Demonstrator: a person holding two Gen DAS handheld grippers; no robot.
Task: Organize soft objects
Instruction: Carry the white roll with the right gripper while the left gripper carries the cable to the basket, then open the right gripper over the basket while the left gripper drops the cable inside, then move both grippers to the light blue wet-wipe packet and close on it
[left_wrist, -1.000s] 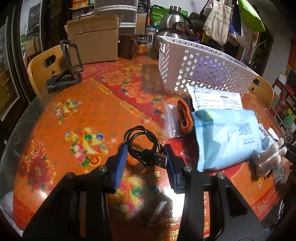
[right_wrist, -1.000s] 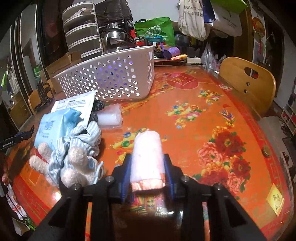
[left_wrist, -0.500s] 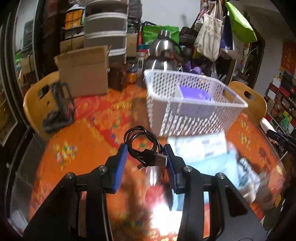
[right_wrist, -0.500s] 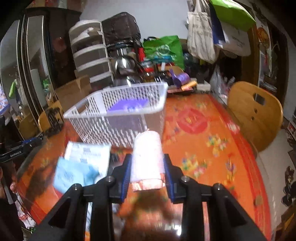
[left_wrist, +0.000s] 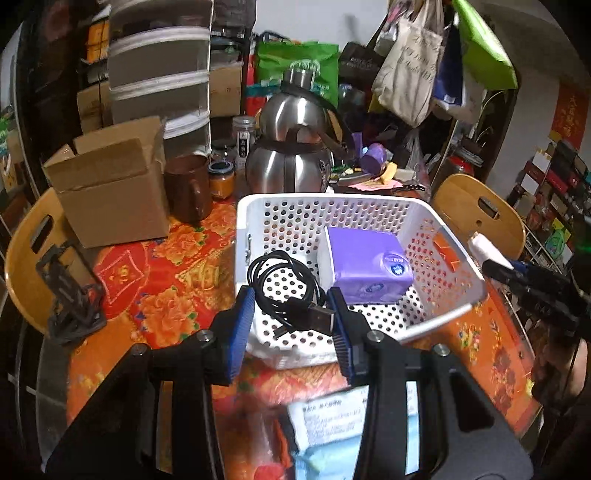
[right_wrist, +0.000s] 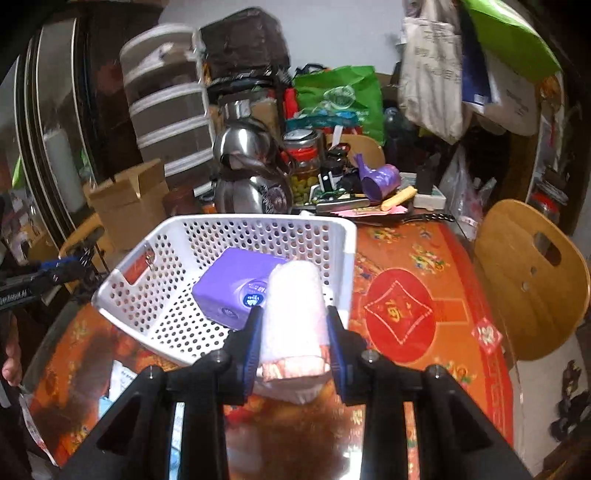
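Note:
My left gripper (left_wrist: 291, 314) is shut on a coiled black USB cable (left_wrist: 286, 288) and holds it above the near left corner of the white perforated basket (left_wrist: 258, 206). A purple tissue pack (left_wrist: 365, 264) lies inside the basket. My right gripper (right_wrist: 293, 332) is shut on a rolled pale pink towel (right_wrist: 293, 310) and holds it above the basket's (right_wrist: 221, 221) near right corner, beside the purple pack (right_wrist: 232, 288). The right gripper also shows at the right edge of the left wrist view (left_wrist: 517, 273).
A cardboard box (left_wrist: 110, 184), a brown mug (left_wrist: 188, 192), steel kettles (left_wrist: 291, 147) and jars stand behind the basket. A black stand (left_wrist: 70, 291) sits at the left. Wooden chairs (right_wrist: 528, 277) flank the orange floral table (right_wrist: 406, 295). Paper and blue packs (left_wrist: 332, 424) lie below the left gripper.
Both grippers have risen from the table and moved toward the basket, each keeping its load. The basket's inside and the purple pack now show from above.

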